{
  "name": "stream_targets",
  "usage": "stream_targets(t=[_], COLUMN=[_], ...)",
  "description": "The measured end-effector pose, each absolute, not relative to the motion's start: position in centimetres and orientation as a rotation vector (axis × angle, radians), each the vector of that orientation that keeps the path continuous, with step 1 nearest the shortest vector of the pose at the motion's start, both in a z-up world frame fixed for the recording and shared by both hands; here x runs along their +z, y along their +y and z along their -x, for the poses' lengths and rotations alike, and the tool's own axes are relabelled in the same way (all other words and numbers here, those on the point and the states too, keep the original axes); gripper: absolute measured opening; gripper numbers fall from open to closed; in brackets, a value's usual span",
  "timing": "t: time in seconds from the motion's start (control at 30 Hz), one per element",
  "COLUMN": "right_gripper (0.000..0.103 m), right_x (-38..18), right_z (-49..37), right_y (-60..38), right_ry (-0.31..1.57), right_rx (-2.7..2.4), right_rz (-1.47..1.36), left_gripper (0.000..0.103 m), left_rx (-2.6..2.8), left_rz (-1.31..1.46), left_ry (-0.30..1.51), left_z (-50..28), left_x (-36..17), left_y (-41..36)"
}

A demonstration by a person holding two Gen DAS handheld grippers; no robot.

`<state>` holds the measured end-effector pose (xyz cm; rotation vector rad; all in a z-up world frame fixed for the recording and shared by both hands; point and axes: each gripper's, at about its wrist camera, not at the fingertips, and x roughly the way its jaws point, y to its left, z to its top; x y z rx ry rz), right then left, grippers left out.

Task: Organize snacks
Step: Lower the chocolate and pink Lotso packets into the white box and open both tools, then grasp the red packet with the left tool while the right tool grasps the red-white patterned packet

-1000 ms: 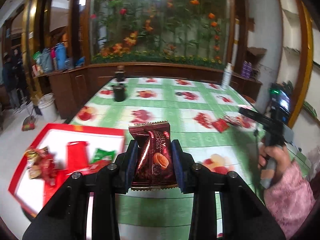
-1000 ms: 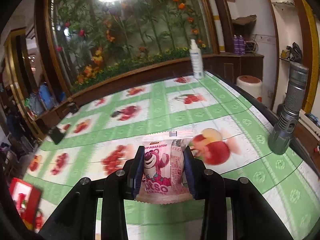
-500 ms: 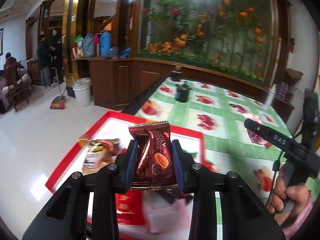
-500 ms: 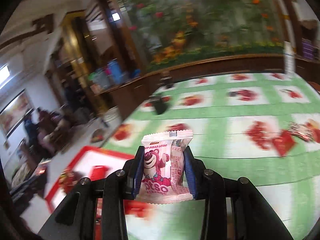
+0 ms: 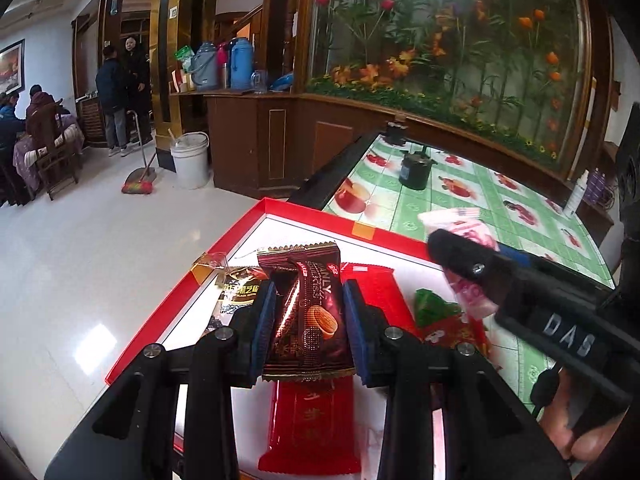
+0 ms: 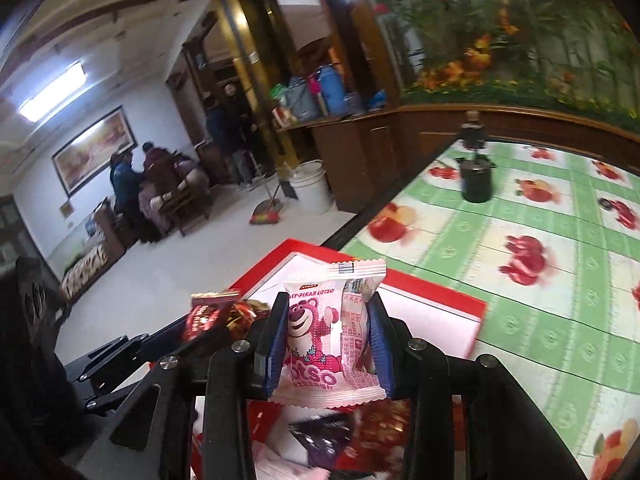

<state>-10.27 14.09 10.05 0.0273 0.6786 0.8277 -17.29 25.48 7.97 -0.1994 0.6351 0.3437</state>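
Note:
My left gripper (image 5: 308, 312) is shut on a dark brown cookie packet (image 5: 306, 312), held above a red-rimmed white tray (image 5: 304, 214). In the tray lie a red packet (image 5: 312, 412), a black-and-gold packet (image 5: 236, 284), a green packet (image 5: 432, 304) and others. My right gripper (image 6: 326, 340) is shut on a pink bear-print snack packet (image 6: 324, 336), also over the tray (image 6: 440, 286). In the left wrist view the right gripper (image 5: 472, 272) reaches in from the right with the pink packet (image 5: 460, 220). The left gripper's brown packet (image 6: 204, 316) shows at the left of the right wrist view.
The tray sits at the corner of a table with a green fruit-print cloth (image 6: 560, 264). A black jar (image 5: 416, 170) and a white bottle (image 5: 576, 196) stand farther back. Beyond the table edge lie a white floor, a bucket (image 5: 190, 158) and people in the distance.
Both grippers have swung left across the table to above the red tray, each still holding its packet. The right gripper has come in close beside the left one.

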Motion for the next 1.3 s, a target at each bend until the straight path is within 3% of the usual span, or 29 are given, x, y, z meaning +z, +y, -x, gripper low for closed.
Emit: stream_targets(t=[0.23, 0.37, 0.43, 0.57, 0.77, 0.93, 1.0, 1.3], right_gripper=[0.041, 0.046, 0.049, 0.059, 0.061, 0.061, 0.063, 0.064], right_x=[8.7, 8.3, 8.5, 9.7, 10.1, 9.7, 9.2, 5.6], right_z=[10.2, 9.9, 9.6, 8.7, 4.1, -0.2, -1.7, -7.7], right_y=[16.4, 16.3, 15.5, 12.4, 3.0, -8.3, -13.4, -27.3], right_ry=[0.713, 0.73, 0.721, 0.663, 0.622, 0.609, 0.6, 0.79], right_rx=[0.878, 0.889, 0.889, 0.841, 0.666, 0.48, 0.394, 0.301], right_rz=[0.016, 0.009, 0.0, -0.042, -0.122, -0.22, -0.234, -0.241], left_gripper=[0.034, 0.048, 0.064, 0.068, 0.075, 0.076, 0.081, 0.083], left_rx=[0.4, 0.432, 0.452, 0.471, 0.425, 0.312, 0.238, -0.187], left_rz=[0.193, 0.204, 0.199, 0.167, 0.117, 0.005, -0.041, -0.249], left_ry=[0.668, 0.675, 0.667, 0.638, 0.612, 0.619, 0.626, 0.728], left_z=[16.8, 16.6, 16.5, 16.4, 15.4, 13.3, 12.0, 3.9], left_x=[7.3, 7.2, 7.4, 8.1, 9.3, 10.1, 10.4, 7.8], left_y=[26.2, 26.4, 26.3, 25.3, 21.9, 15.4, 12.0, -3.3])
